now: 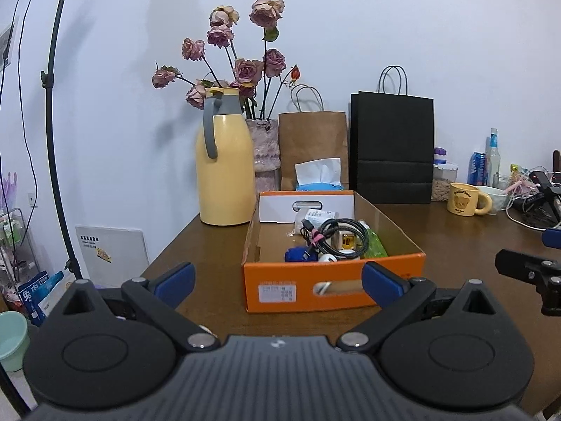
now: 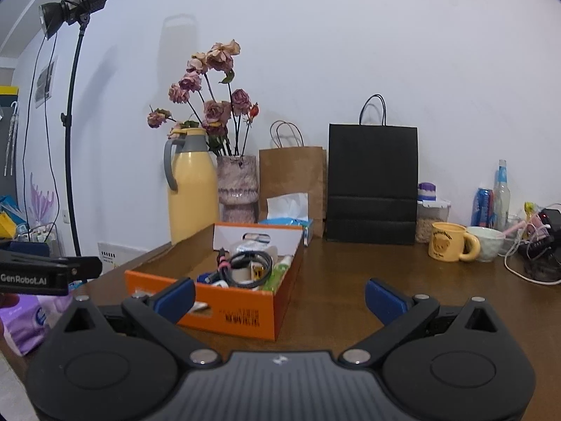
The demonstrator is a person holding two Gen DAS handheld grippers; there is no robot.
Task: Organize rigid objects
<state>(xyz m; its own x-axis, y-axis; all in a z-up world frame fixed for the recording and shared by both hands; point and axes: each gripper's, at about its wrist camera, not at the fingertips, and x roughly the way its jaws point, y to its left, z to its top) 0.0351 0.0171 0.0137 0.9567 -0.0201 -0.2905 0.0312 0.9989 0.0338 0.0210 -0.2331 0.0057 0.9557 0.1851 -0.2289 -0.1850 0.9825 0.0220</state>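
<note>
Left wrist view: left hand-held gripper gaping wide, gripping nothing, facing orange box sitting on table, coiled cable lying inside.

Right wrist view: right hand-held gripper likewise spread wide, empty, hovering right of box.

Around one orange box there are two paper bags behind it, one brown and one black. Behind it to the left stand one yellow jug and one vase of dried roses. One tissue pack sits just behind the box. To its right are two cups: one yellow mug and one pale cup. Further right stand one can and one bottle.
</note>
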